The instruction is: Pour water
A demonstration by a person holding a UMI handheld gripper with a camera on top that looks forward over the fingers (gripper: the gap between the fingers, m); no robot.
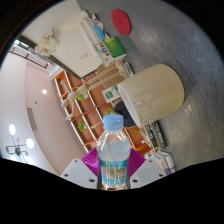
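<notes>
Bottles: one water bottle (pixel 115 150), lower centre, blue-capped.
Cups: one cream cup (pixel 152 92), tilted, upper right of bottle.
Claw (pixel 115 172): bottle was clamped between both pads.

Cluttered workroom, orange shelving (pixel 75 95) with boxes, grey floor (pixel 175 45)

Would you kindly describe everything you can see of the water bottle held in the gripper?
The water bottle is clear plastic with a white screw cap, still on, and a blue-and-white label around its body. It stands along the gripper's fingers, clamped between their pink pads, which press on its lower body from both sides. The whole view is tilted. Just beyond it is a cream-coloured cup on the grey table.
</notes>
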